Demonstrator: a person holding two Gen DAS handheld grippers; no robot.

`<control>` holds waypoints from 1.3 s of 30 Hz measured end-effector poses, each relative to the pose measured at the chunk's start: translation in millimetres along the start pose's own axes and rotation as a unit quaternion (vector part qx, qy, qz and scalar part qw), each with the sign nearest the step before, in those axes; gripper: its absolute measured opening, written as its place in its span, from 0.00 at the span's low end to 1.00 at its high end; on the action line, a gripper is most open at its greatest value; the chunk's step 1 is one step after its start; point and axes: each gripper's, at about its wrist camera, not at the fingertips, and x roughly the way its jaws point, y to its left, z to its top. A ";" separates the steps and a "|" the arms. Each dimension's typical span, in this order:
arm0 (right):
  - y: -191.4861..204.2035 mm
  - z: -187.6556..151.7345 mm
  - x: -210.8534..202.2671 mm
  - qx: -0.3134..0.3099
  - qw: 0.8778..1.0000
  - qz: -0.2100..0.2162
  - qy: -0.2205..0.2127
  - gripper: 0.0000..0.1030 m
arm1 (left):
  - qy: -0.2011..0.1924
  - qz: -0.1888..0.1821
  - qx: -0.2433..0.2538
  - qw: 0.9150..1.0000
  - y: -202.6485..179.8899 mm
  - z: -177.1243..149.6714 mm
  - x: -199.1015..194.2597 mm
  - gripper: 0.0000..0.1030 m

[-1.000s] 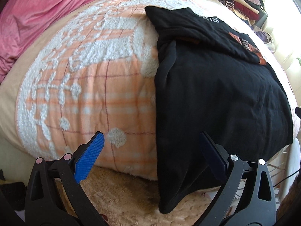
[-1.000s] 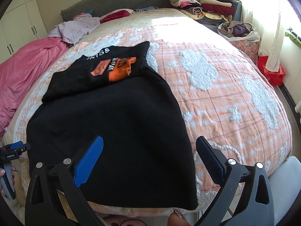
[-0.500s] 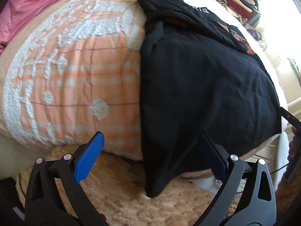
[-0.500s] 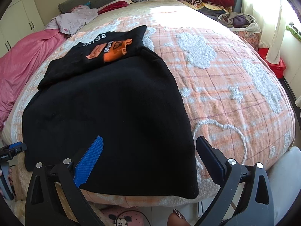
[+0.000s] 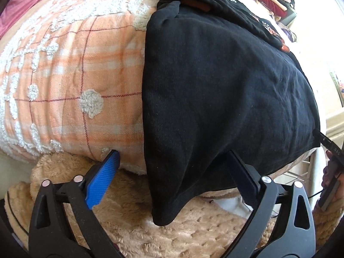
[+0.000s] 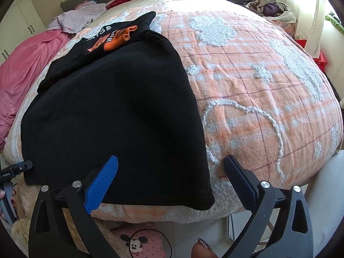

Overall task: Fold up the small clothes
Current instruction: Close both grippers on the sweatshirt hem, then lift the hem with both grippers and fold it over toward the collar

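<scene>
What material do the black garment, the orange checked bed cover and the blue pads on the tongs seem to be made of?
Black garment: likely matte cotton knit; a fine weave shows, soft creases, no shine.
Orange checked bed cover: woven cloth with raised white tufted shapes, probably chenille-like yarn; the loops stand out.
Blue pads on the tongs: apparently textured rubber or plastic; a fine grid pattern shows, which material I cannot tell.

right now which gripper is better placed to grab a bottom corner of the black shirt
Left. The left gripper is open with the black shirt's hanging corner between its fingers. The right gripper is open too, but its corner lies flat on the bedspread.
</scene>
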 end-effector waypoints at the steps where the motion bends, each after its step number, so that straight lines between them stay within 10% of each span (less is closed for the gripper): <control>1: 0.9 -1.0 -0.6 -0.003 1.000 0.002 -0.002 0.93 | 0.000 -0.002 -0.001 1.000 0.4 -1.1 -0.2 0.81; 9: -2.6 -5.0 -12.4 -0.020 0.999 0.024 -0.021 0.21 | -0.001 -0.016 -0.009 1.000 2.0 -6.9 -3.1 0.63; 16: -6.2 -4.3 -7.6 -0.013 0.999 0.038 -0.017 0.28 | 0.002 -0.034 -0.018 0.999 6.4 -10.4 -10.0 0.47; 25: -6.7 4.0 -22.6 0.001 0.997 0.068 -0.033 0.08 | -0.012 -0.067 -0.034 0.997 14.5 -13.6 -27.7 0.05; 39: 1.4 27.8 -65.9 0.024 0.988 0.117 -0.101 0.08 | -0.077 -0.114 -0.035 0.990 24.6 7.0 -83.4 0.05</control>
